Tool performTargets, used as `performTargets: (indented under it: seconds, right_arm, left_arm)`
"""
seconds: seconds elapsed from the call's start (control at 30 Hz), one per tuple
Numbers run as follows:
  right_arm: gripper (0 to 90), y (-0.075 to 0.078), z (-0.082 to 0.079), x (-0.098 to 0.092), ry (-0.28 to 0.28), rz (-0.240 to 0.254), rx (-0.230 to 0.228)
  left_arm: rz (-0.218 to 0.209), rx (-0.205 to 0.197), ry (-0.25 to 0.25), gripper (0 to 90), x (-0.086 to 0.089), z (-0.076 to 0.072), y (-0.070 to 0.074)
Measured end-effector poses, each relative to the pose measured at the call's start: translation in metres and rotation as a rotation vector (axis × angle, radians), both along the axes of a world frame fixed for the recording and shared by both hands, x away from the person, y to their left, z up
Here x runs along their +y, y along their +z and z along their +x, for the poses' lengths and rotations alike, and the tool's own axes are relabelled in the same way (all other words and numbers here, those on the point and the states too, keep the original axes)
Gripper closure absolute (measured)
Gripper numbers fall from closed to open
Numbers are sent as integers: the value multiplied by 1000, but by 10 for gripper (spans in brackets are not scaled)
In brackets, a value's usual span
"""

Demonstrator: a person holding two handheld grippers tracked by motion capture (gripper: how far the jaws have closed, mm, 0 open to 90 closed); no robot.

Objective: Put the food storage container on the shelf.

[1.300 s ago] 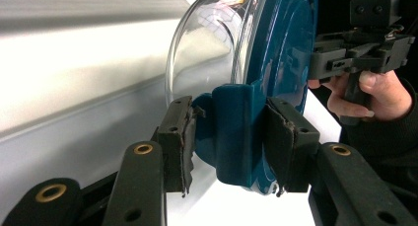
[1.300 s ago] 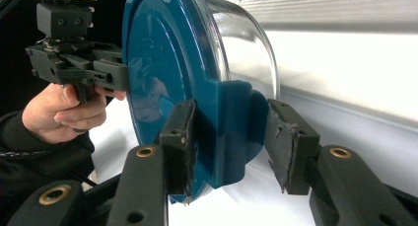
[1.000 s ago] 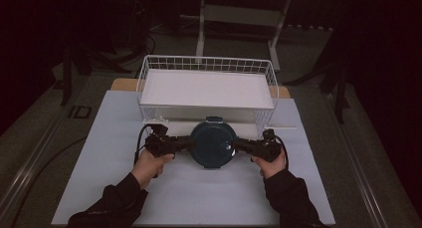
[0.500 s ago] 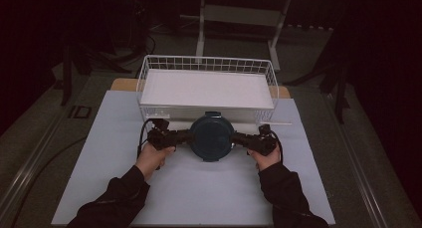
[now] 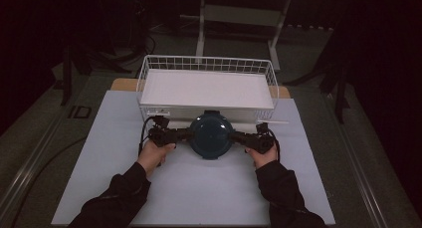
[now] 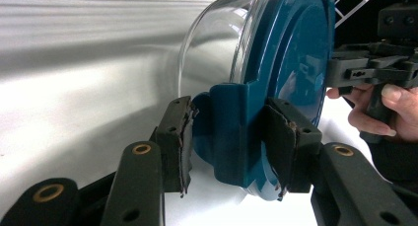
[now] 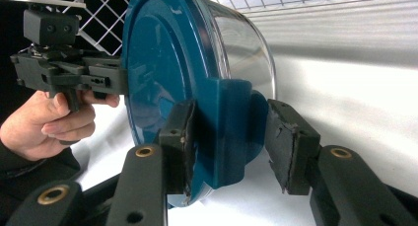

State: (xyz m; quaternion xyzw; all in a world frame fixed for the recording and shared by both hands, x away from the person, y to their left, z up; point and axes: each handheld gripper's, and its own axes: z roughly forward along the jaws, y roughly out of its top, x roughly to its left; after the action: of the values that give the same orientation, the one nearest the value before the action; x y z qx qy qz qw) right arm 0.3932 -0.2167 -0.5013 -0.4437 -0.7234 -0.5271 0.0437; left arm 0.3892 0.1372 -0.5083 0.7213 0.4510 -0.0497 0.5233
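Note:
A round clear container with a dark teal lid (image 5: pixel 211 136) sits level between my two grippers, just in front of the white wire basket (image 5: pixel 143 81). My left gripper (image 5: pixel 188 135) is shut on the lid's left clip tab (image 6: pixel 229 132), with both pads pressed against it. My right gripper (image 5: pixel 235 136) is shut on the opposite clip tab (image 7: pixel 227 132). In the left gripper view the lid (image 6: pixel 291 43) faces right and the glass body (image 6: pixel 212 38) left. The right gripper view has the lid (image 7: pixel 157 58) turned left. A hand grasps each gripper.
The wire basket has a white liner (image 5: pixel 206 88) inside and stands at the back of the white mat (image 5: pixel 199 188). Dark stands and cables lie beyond the table. A metal rail (image 5: pixel 30 163) runs along the table's left edge.
Both hands and the container between them have shifted a little away from the person, closer to the basket's front wall. Both grips look unchanged.

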Motion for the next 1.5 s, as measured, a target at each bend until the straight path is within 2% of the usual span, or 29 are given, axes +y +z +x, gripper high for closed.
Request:
performTargets:
  seconds: [0.07,0.1,0.17,0.23,0.27,0.3,0.37,0.43,0.6,0.63,0.7,0.73,0.8,0.97,1.03,1.07,1.1,1.17,1.2,1.27,1.33,1.4,1.43,1.5]
  right_arm:
    - [560,-1,2,-1,2,7,8]
    - [556,-1,2,-1,-1,9,10]
    - [557,0,1,-1,-29,-18,-9]
    - [583,3,0,2,-45,-63,-39]
    - [581,4,-1,3,-54,-70,-40]
    - [576,3,0,3,-57,-68,-34]
    - [548,2,1,3,-69,-65,-40]
    - [534,0,2,3,-70,-55,-32]
    - [511,2,2,7,-93,-74,-66]
    - [504,3,3,7,-94,-74,-67]
    - [495,4,4,8,-106,-81,-75]
    - [495,5,5,8,-113,-83,-69]
    - [490,5,9,9,-122,-89,-87]
    - [488,5,11,11,-139,-100,-100]
    - [484,6,9,12,-146,-110,-101]
    - [484,6,9,12,-146,-110,-101]
    - [462,9,5,14,-145,-123,-115]
    - [454,11,3,14,-142,-127,-130]
    - [452,13,0,14,-138,-126,-140]
    - [440,17,-4,14,-136,-133,-155]
    - [437,20,-9,14,-130,-125,-156]
    - [436,24,-15,15,-121,-142,-168]
    - [436,26,-17,15,-117,-146,-175]
    - [443,30,-24,15,-114,-137,-177]
  left_arm:
    - [0,2,-1,551,-1,0,1]
    - [5,-12,0,551,-2,0,1]
    - [11,-35,17,542,-6,0,1]
    - [-5,-25,10,527,-6,2,0]
    - [-45,-18,25,523,-4,3,-6]
    - [-46,-22,30,519,-4,3,-7]
    - [-17,-63,43,500,-5,1,-7]
    - [-10,-77,65,485,-6,0,-5]
    - [11,-113,95,448,-6,2,-5]
    - [21,-133,100,446,-6,4,-5]
    - [23,-137,123,431,-7,4,-4]
    - [19,-135,123,430,-7,6,-4]
    - [24,-140,127,404,-7,8,-5]
    - [37,-147,131,409,-9,8,-3]
    - [38,-146,129,384,-9,5,0]
    - [38,-146,129,340,-9,5,0]
    - [31,-157,96,275,-9,1,2]
    - [30,-177,60,253,-8,0,3]
    - [26,-163,62,215,-8,-2,4]
    - [19,-152,35,150,-8,-6,4]
    - [24,-179,7,124,-5,-10,5]
    - [1,-173,-11,0,-4,-14,7]
    - [-2,-171,-13,0,-3,-18,8]
    - [10,-193,-27,0,-1,-25,11]
